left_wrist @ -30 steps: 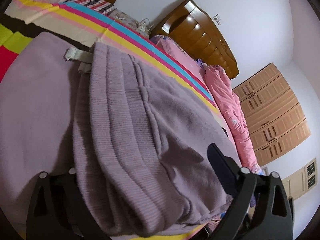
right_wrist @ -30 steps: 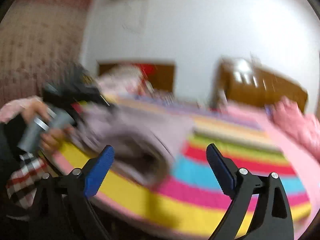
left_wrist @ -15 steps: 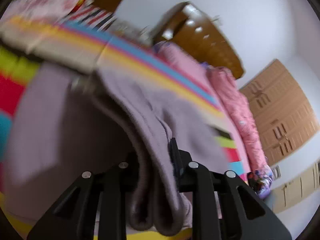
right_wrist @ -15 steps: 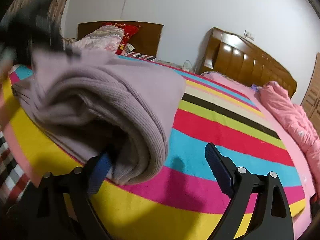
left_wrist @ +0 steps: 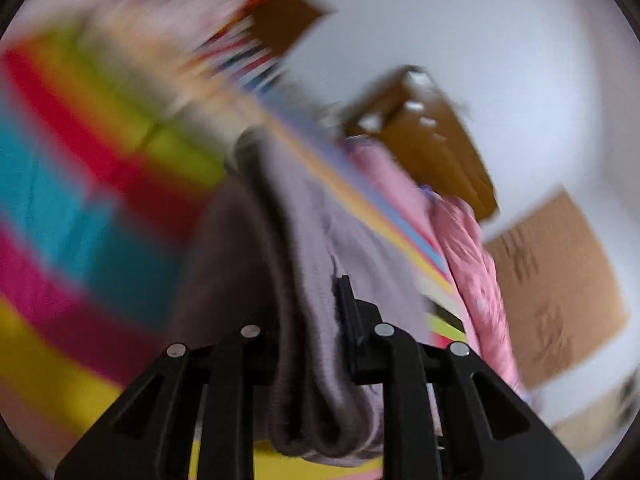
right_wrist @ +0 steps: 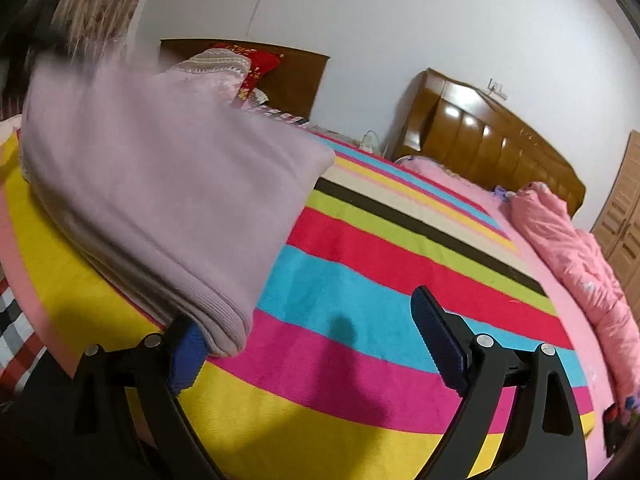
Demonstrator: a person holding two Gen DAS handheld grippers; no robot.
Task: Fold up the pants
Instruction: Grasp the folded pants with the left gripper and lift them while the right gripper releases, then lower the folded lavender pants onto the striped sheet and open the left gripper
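The lilac knit pants (left_wrist: 316, 264) are folded into a thick bundle. My left gripper (left_wrist: 306, 300) is shut on the bundle's folded edge, with the fabric bulging out below the jaws; this view is blurred by motion. In the right wrist view the pants (right_wrist: 160, 192) hang tilted over the striped blanket (right_wrist: 360, 280), their ribbed lower edge lapping over the left blue pad (right_wrist: 188, 352). My right gripper (right_wrist: 304, 312) stands wide open, with only blanket between its fingers.
A bed with a bright striped blanket fills the scene. A pink quilt (right_wrist: 580, 256) lies along its right side, below a wooden headboard (right_wrist: 492, 136). Pillows (right_wrist: 224, 68) sit at the far end. A wooden wardrobe (right_wrist: 624, 208) stands at the right.
My left gripper has gone from wide open to shut on the folded pants and swung them up off the blanket. My right gripper came down closer to the bed, staying open.
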